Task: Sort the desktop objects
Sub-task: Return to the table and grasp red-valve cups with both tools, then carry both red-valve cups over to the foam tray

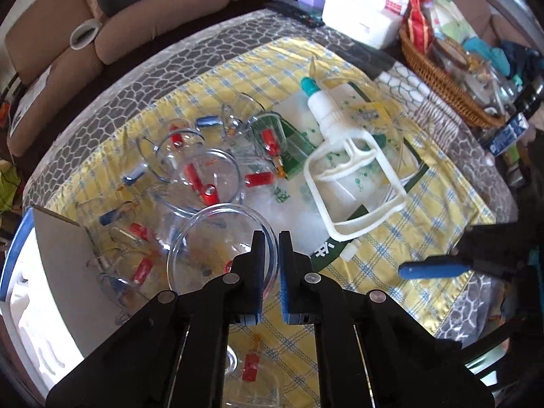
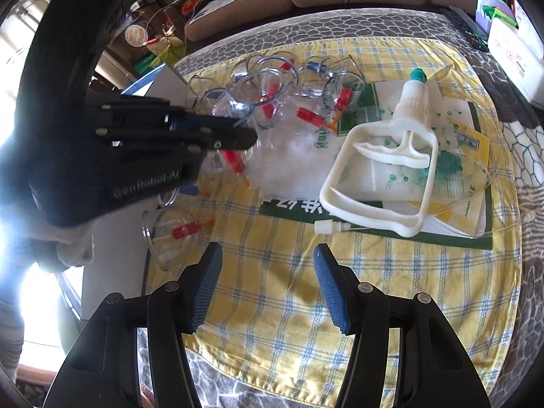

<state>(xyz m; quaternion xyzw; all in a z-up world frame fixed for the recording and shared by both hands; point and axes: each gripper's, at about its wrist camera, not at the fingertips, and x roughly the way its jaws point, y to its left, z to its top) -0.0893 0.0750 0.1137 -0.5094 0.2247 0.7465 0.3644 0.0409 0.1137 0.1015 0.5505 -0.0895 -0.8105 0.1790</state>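
Observation:
Several clear plastic cups with red or blue valve tops lie in a heap [image 1: 190, 170] on a yellow checked cloth [image 1: 391, 248]. My left gripper [image 1: 271, 238] is shut on the rim of one clear cup [image 1: 217, 248], held just above the cloth. A white hand pump [image 1: 346, 163] with a teal tip lies on printed plastic bags to the right. My right gripper [image 2: 267, 255] is open and empty above bare cloth; the pump [image 2: 391, 156] lies ahead of it, the cup heap [image 2: 268, 95] ahead left. The left gripper [image 2: 238, 136] shows from the side there.
A cardboard box flap [image 1: 61, 255] and white tray stand at the left edge. A wicker basket [image 1: 442, 78] of clutter and a white box [image 1: 360, 23] sit at the back right. A brown sofa [image 1: 136, 17] lies beyond the table. One cup [image 2: 170, 238] lies near the cloth's left edge.

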